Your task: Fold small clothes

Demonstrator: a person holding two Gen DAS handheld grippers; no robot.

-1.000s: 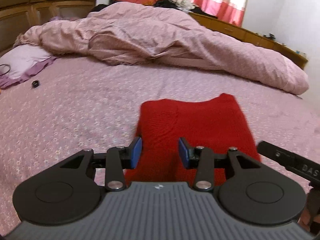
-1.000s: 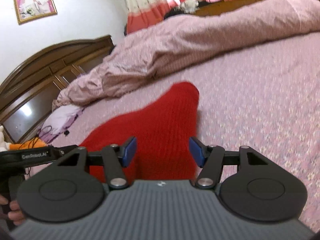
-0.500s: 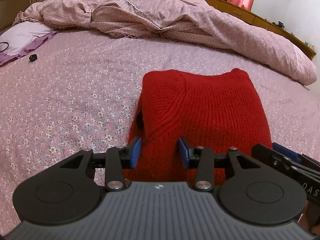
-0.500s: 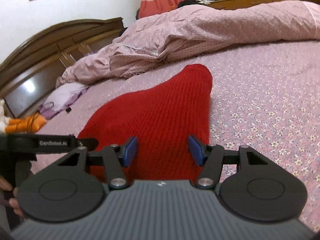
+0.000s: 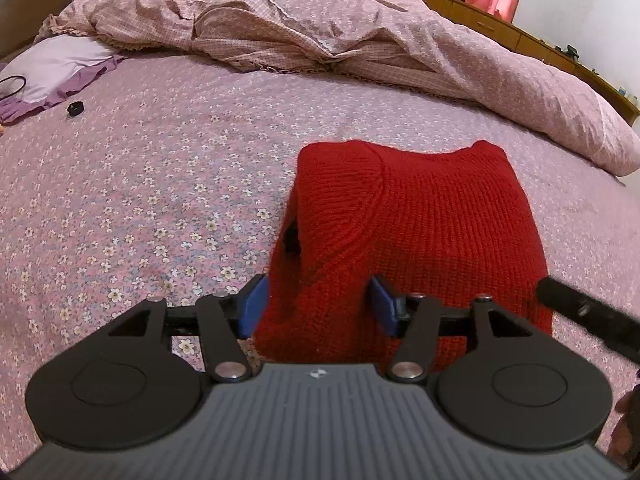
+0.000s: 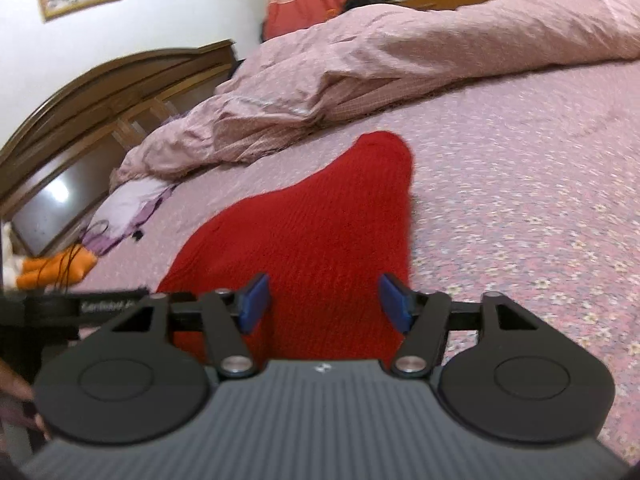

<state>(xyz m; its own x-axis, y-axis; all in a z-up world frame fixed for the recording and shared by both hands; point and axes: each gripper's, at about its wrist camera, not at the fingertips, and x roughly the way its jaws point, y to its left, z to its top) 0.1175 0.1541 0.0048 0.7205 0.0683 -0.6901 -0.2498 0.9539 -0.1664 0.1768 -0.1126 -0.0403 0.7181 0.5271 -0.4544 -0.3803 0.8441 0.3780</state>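
Observation:
A red knitted sweater (image 5: 424, 216) lies folded into a thick rectangle on the pink flowered bedsheet (image 5: 152, 168). My left gripper (image 5: 318, 308) is open over the sweater's near left corner, blue pads wide apart. The sweater also shows in the right wrist view (image 6: 320, 232). My right gripper (image 6: 324, 304) is open over the sweater's near right edge. Neither gripper holds any cloth. The other gripper's black finger shows at the right edge of the left wrist view (image 5: 588, 312).
A crumpled pink duvet (image 5: 340, 36) lies across the far side of the bed. A lilac pillow (image 5: 56, 68) and a small black object (image 5: 75, 108) lie at the far left. A wooden headboard (image 6: 80, 112) and an orange toy (image 6: 56, 268) are on the left.
Both grippers' jaws have spread a little wider. The left camera has tipped down and come nearer the sweater. The right view has tilted and moved closer over the sweater's edge.

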